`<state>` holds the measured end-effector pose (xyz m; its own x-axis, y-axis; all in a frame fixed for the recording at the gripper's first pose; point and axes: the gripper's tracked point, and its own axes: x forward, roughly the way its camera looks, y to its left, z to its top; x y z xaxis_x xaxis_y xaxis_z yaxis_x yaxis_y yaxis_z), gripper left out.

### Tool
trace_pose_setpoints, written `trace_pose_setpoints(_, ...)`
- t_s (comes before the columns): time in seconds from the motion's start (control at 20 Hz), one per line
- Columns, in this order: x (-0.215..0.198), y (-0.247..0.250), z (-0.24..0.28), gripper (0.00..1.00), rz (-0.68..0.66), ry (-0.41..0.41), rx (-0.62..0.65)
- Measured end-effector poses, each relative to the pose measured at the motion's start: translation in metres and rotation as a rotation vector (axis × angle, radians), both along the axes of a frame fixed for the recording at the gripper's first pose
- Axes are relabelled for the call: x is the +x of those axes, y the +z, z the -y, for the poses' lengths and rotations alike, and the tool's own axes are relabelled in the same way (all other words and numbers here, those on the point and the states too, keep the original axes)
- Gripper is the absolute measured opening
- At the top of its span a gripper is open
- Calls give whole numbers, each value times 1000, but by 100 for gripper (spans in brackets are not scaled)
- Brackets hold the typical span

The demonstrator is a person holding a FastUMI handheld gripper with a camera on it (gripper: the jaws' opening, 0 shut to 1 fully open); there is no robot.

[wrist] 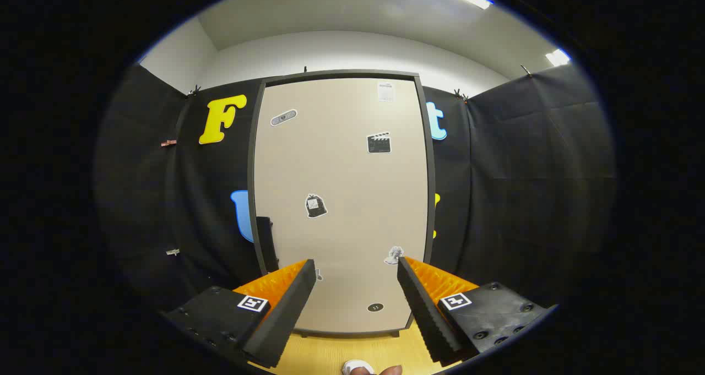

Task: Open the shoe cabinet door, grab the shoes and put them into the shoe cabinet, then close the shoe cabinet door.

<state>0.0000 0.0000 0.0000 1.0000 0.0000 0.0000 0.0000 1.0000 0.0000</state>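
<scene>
Cabinet stands upright ahead, door closed, dark handle on its left edge. Hand-held gripper fingers spread apart, holding nothing, aimed at the lower door. Shoe toe peeks just below the fingers on the wooden floor. Step in hand: opening. Next move likely calls for reaching left to the handle.

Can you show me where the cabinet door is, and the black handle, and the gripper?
shoe cabinet door [341,199], gripper view, bare middle of panel.
black handle [266,243], gripper view, its middle, at door's edge.
gripper [357,273], gripper view, open, midway between fingertips.
</scene>
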Motion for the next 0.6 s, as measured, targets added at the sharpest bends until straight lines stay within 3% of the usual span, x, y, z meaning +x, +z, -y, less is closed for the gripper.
trace_pose_setpoints(0.6,1,-6,-1,97,-17,-7,-2)
